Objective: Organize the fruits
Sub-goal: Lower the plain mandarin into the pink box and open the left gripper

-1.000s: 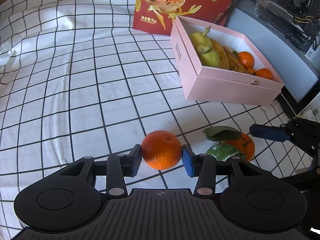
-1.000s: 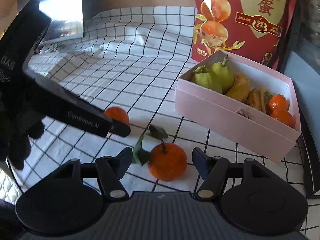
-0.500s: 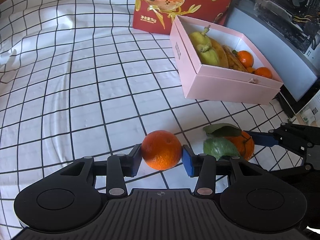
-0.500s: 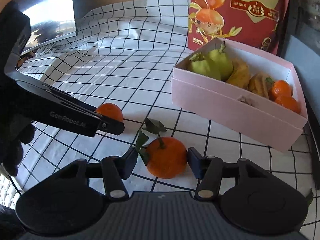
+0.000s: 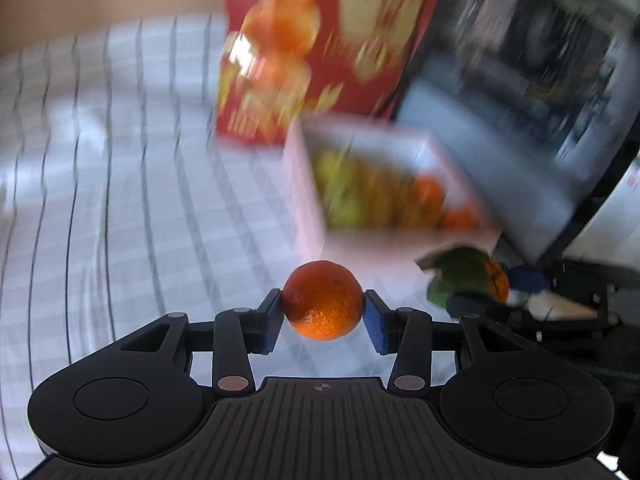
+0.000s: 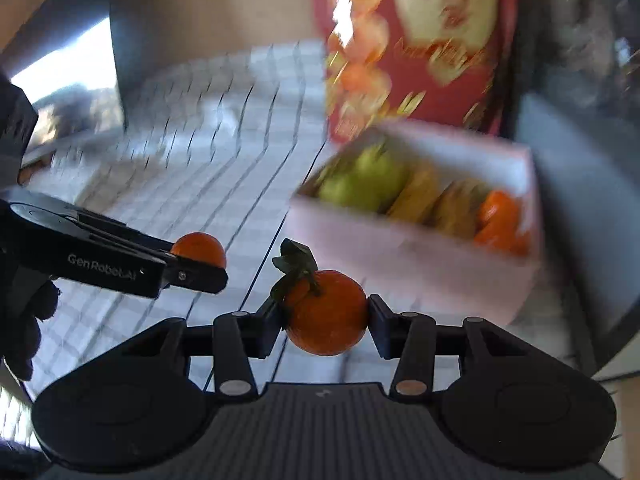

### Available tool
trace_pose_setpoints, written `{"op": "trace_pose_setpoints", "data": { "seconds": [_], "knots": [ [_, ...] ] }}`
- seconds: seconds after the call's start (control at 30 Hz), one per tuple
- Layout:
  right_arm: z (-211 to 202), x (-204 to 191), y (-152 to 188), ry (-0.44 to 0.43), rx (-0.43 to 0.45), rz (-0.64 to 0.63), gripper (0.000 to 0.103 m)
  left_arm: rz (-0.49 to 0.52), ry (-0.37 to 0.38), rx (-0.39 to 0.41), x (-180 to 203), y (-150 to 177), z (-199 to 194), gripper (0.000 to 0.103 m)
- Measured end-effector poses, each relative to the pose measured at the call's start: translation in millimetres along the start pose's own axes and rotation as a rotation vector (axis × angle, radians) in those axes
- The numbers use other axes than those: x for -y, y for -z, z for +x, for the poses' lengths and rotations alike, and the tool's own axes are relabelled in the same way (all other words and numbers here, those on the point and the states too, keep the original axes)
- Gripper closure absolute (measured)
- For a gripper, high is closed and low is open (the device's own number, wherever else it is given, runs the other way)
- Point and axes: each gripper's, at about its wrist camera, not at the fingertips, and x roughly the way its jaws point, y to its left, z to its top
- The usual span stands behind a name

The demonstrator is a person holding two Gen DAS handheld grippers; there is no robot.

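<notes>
My left gripper (image 5: 323, 316) is shut on a plain orange (image 5: 323, 300) and holds it above the checked cloth. My right gripper (image 6: 325, 322) is shut on a leafy orange (image 6: 326, 314) with a stem and dark leaves, also lifted. Each gripper shows in the other's view: the left gripper with its orange (image 6: 199, 249) to the left, the right gripper's leafy orange (image 5: 496, 283) to the right. The open pink box (image 6: 400, 256) ahead holds green pears (image 6: 364, 184), yellow fruit and small oranges (image 6: 498, 216). Both views are blurred by motion.
A red printed bag (image 5: 320, 52) stands behind the pink box (image 5: 308, 204). The black-and-white checked cloth (image 5: 120, 200) covers the table to the left. A dark screen or panel (image 5: 520, 128) stands to the right of the box.
Both grippers have closed on their oranges and lifted them off the cloth. Both cameras are moving fast, toward the pink box, which now looks nearer.
</notes>
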Motion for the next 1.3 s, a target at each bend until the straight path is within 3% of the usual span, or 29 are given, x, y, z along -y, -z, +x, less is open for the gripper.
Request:
{"op": "trace_pose_setpoints", "data": {
  "seconds": [0.2, 0.37, 0.63, 1.03, 1.3],
  "knots": [
    [-38.0, 22.4, -25.4, 0.107, 0.124, 0.013, 0.058, 0.162, 0.018, 0.149, 33.4, -89.2, 9.9, 0.055],
    [-37.3, 30.4, -18.3, 0.158, 0.097, 0.035, 0.058, 0.184, -0.056, 0.092, 44.3, -133.8, 84.6, 0.055],
    [-26.5, 37.0, 10.4, 0.184, 0.006, 0.126, 0.058, 0.239, -0.11, -0.025, 46.0, -127.3, 160.4, 0.055],
    [-18.8, 47.0, 18.3, 0.205, -0.037, 0.168, 0.058, 0.237, -0.118, -0.075, 41.2, -121.3, 182.6, 0.054],
    [-16.8, 48.0, 17.0, 0.201, -0.035, 0.155, 0.058, 0.096, -0.049, 0.103, 12.9, -131.8, 133.7, 0.054]
  ]
}}
